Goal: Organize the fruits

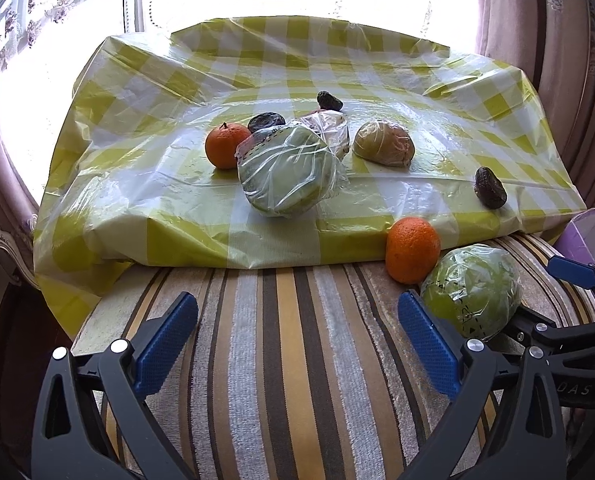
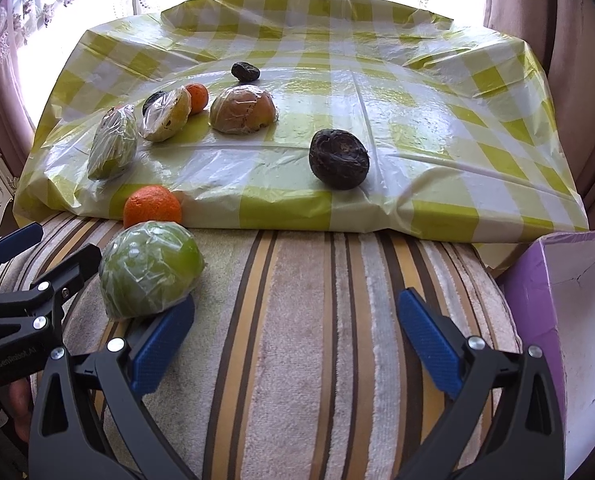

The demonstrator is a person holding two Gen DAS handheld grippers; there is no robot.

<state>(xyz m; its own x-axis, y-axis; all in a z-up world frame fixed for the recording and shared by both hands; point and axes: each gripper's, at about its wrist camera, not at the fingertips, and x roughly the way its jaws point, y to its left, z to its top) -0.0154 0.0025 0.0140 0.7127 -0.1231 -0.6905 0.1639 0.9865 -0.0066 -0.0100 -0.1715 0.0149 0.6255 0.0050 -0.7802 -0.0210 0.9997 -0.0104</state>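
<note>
Left wrist fisheye is showing the left gripper (image 1: 297, 344) with its jaws spread wide and nothing between them, hovering over the striped cushion (image 1: 281, 360). The right gripper (image 2: 297, 344) is likewise gaping empty over the same cushion.

The nearest wrapped green fruit (image 1: 471, 290) is sitting just outside the left gripper's right finger and just outside the right gripper's left finger, so it is lying between the two tools, close enough that it looks to be touching a fingertip in each view. That is where I judge the trouble to be waiting: either finger swinging sideways could be nudging the round fruit, and its slick plastic wrap could be letting it slide or squirt out of a pinch. On the soft, curved cushion it could be rolling off toward the front.

Just beyond it, an orange (image 1: 412, 249) is resting against the edge of the checked cloth (image 1: 145, 184), touching or nearly touching the green fruit; disturbing one is likely to shift the other.

Further ahead of both grippers, on the cloth, more fruits are lying: another orange (image 1: 226, 146), a large wrapped green one (image 1: 289, 172), a wrapped brownish one (image 1: 383, 143), and a dark wrinkled fruit (image 2: 339, 159) ahead of the right gripper. A purple box (image 2: 569, 320) is standing just right of the right gripper, perhaps a destination.
</note>
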